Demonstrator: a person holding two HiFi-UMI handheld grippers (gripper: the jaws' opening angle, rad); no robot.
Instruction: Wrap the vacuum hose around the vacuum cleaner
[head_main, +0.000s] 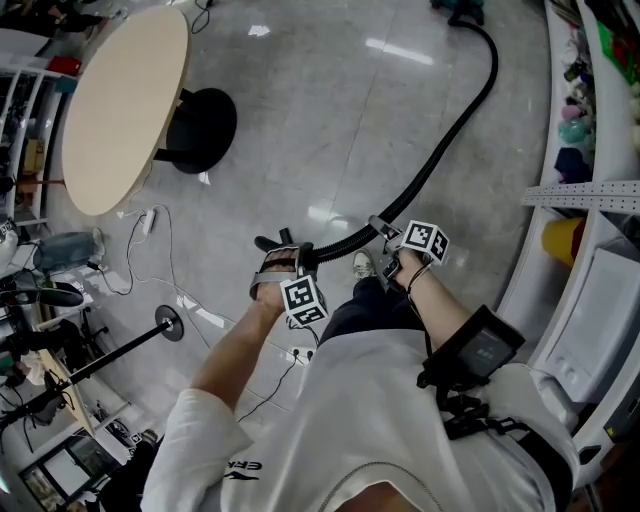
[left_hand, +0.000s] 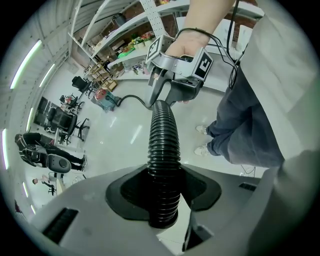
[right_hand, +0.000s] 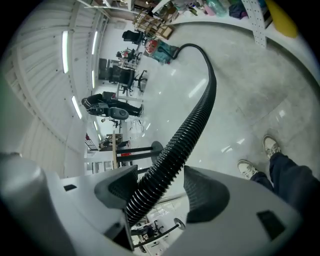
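Note:
A black ribbed vacuum hose (head_main: 440, 150) runs across the floor from the teal vacuum cleaner (head_main: 458, 10) at the top edge down to both grippers. My left gripper (head_main: 285, 252) is shut on the hose near its free end; in the left gripper view the hose (left_hand: 161, 150) fills the space between the pads. My right gripper (head_main: 388, 238) stands open around the hose a little further along. In the right gripper view the hose (right_hand: 175, 145) rests against the left pad, with a gap to the right pad. The vacuum cleaner (right_hand: 162, 50) is far off.
A round beige table (head_main: 125, 100) on a black base (head_main: 205, 130) stands at upper left. White cables (head_main: 150, 260) and a black stand (head_main: 170, 323) lie on the floor at left. White shelving (head_main: 590, 190) lines the right side. The person's shoes (head_main: 363, 265) are below the grippers.

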